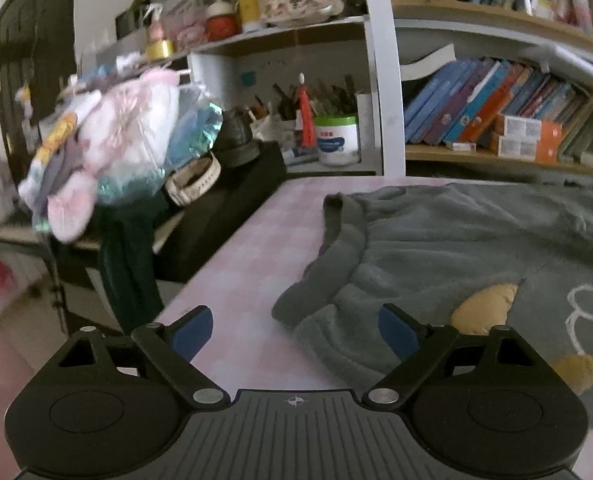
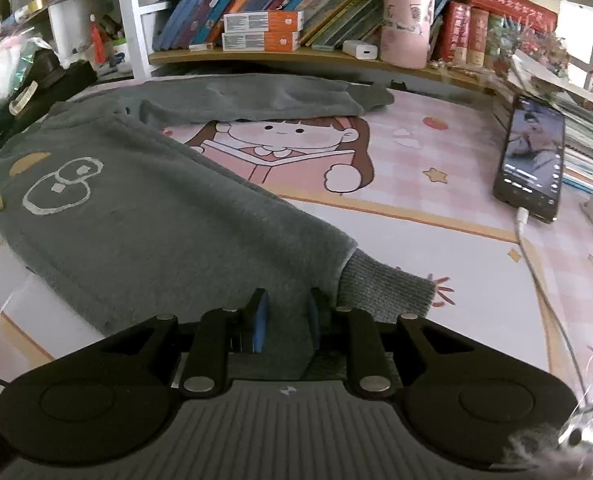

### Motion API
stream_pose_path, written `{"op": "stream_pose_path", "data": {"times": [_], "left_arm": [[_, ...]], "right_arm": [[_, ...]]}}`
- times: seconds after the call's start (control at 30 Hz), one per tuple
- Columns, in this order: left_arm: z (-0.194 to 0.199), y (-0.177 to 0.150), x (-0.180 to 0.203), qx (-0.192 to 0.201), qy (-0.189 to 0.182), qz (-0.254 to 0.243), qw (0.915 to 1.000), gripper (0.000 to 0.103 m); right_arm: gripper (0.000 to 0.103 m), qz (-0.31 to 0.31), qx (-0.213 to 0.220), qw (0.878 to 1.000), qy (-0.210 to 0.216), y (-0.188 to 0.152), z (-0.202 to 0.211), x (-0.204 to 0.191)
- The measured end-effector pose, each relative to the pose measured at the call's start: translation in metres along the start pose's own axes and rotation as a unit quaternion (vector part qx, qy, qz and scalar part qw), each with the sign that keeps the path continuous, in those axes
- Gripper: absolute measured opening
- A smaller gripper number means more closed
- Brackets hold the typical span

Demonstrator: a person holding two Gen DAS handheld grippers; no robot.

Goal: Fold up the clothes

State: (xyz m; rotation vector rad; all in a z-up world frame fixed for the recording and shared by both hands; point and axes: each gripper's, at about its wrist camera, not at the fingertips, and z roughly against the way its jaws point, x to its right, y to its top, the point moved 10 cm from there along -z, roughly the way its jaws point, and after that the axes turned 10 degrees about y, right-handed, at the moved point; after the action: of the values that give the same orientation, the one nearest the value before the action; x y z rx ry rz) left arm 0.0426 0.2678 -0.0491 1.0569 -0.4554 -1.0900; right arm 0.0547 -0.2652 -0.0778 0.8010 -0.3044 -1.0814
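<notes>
1. Grey sweater (image 2: 144, 208) lies spread on the pink mat surface (image 2: 436, 240), ahead and left of the right fingers; far sleeve (image 2: 256, 100) stretched along the back edge by the bookshelf (image 2: 296, 12).
2. Right gripper (image 2: 284, 320): fingers clenched on the near sleeve, fabric bunched between the pads, ribbed cuff (image 2: 388, 288) poking out just right of them.
3. Left gripper (image 1: 294, 332): fingers released, spread wide, nothing between them; sweater's ribbed edge (image 1: 336, 264) just ahead and right, right pad over the fabric, contact unclear.
4. Handling guess: soft, thick fleece-like knit, light, limp, will drape and sag, not slippery or fragile. Best holds look like cuffs, hem corners, shoulder seams; pinch both layers.
5. Stage: one sleeve held, body flat; fits a sleeve fold in hand, can't tell more.
6. Room: open mat right of the right fingers up to the phone (image 2: 532, 156) and its cable (image 2: 536, 256); keep the sleeve off those. Surface edge drops off left of the left fingers, clutter (image 1: 108, 148) beyond. Shelf close behind the sweater.
</notes>
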Motion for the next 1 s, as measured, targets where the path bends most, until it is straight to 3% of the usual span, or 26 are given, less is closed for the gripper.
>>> {"op": "stream_pose_path", "data": {"times": [0.03,0.1,0.2,0.33,0.47,0.57,0.83,1.0], "left_arm": [[-0.003,0.000,0.001,-0.004,-0.009,0.007,0.9999,0.081],[-0.010,-0.001,0.002,-0.016,-0.025,0.022,0.9993,0.064],[-0.031,-0.004,0.001,-0.044,-0.031,0.048,0.9974,0.058],[-0.053,-0.006,0.001,-0.063,-0.034,0.056,0.9959,0.057],[-0.057,-0.006,0.004,-0.067,-0.054,0.053,0.9949,0.036],[-0.047,-0.012,0.005,-0.064,-0.067,0.028,0.9953,0.028],[-0.025,-0.028,-0.021,-0.066,-0.045,0.026,0.9964,0.029],[-0.011,-0.018,-0.022,-0.044,-0.026,-0.017,0.9986,0.041]], "right_arm": [[0.019,0.001,0.009,1.000,-0.002,0.002,0.005,0.001],[0.022,0.012,0.036,0.999,-0.013,0.010,0.016,0.000],[0.022,0.013,0.062,0.998,-0.025,0.019,0.022,0.004],[0.022,0.008,0.051,0.998,-0.029,0.018,0.007,0.010],[0.022,0.014,0.025,0.999,-0.043,0.007,-0.002,0.014],[0.022,0.002,0.019,0.999,-0.040,-0.002,0.001,0.019],[0.026,0.009,0.021,0.999,-0.037,0.003,-0.009,0.015],[0.025,0.023,0.010,0.999,-0.042,0.005,-0.009,0.014]]}}
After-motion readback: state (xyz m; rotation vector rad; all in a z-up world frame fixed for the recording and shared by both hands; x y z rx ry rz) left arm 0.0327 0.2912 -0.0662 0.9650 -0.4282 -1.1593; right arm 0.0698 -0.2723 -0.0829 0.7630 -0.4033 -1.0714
